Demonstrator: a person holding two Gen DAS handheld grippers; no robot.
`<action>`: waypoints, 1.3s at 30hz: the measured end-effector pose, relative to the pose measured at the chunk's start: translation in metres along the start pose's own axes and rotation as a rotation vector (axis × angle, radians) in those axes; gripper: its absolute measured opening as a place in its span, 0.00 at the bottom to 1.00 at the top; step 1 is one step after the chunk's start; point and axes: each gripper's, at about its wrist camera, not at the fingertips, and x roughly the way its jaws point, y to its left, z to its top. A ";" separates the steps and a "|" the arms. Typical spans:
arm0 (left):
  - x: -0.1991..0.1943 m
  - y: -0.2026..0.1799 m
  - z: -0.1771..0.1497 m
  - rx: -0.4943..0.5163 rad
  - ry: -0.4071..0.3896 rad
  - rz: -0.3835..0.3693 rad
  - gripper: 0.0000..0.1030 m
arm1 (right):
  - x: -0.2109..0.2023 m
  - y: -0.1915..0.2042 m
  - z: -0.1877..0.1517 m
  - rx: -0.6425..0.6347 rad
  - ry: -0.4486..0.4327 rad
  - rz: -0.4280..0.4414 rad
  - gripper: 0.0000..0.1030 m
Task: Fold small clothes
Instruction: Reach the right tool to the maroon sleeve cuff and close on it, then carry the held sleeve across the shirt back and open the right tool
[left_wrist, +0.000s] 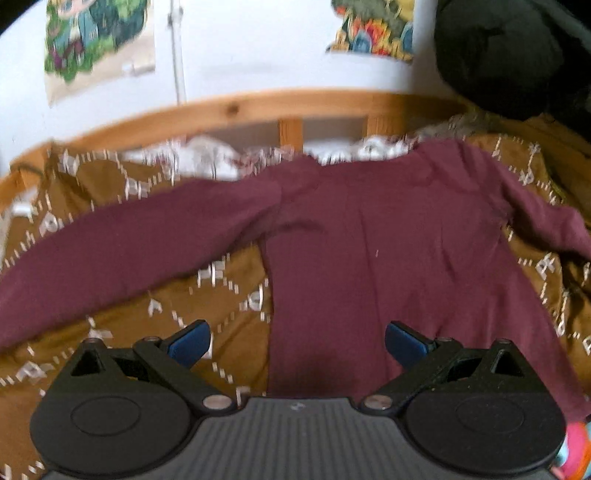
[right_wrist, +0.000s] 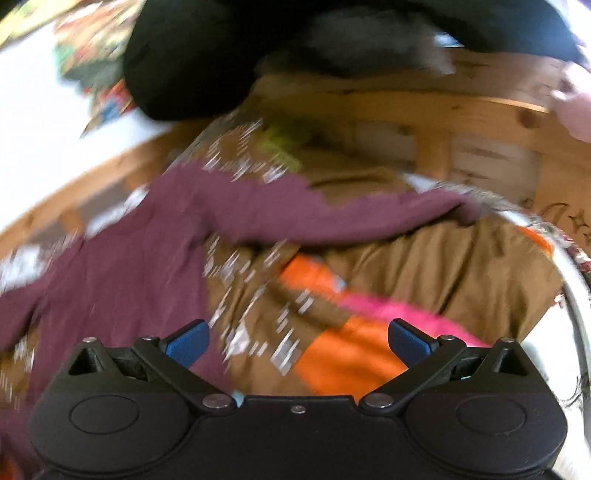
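Note:
A small maroon long-sleeved shirt (left_wrist: 369, 236) lies spread flat on a brown patterned bedspread (left_wrist: 155, 310), sleeves out to both sides. My left gripper (left_wrist: 297, 341) is open and empty, hovering over the shirt's lower hem near its left edge. In the right wrist view the same shirt (right_wrist: 122, 266) lies to the left, one sleeve (right_wrist: 332, 218) stretching right. My right gripper (right_wrist: 298, 341) is open and empty above the bedspread (right_wrist: 461, 266) and an orange and pink cloth (right_wrist: 347, 354), right of the shirt. The right view is blurred.
A wooden bed rail (left_wrist: 258, 107) runs along the far side with a white wall and posters (left_wrist: 96, 40) behind. A black bundle (left_wrist: 509, 55) sits at the far right corner. White crumpled fabric (left_wrist: 207, 158) lies beyond the shirt's collar.

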 end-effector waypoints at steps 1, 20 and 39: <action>0.004 0.002 -0.004 0.000 0.014 -0.002 1.00 | 0.004 -0.008 0.006 0.045 -0.013 -0.013 1.00; 0.023 0.037 -0.009 -0.220 0.128 -0.023 0.99 | 0.079 -0.092 0.072 0.538 -0.165 -0.142 0.68; -0.012 0.076 0.006 -0.358 0.071 0.032 0.99 | -0.004 0.052 0.135 -0.110 -0.566 0.088 0.05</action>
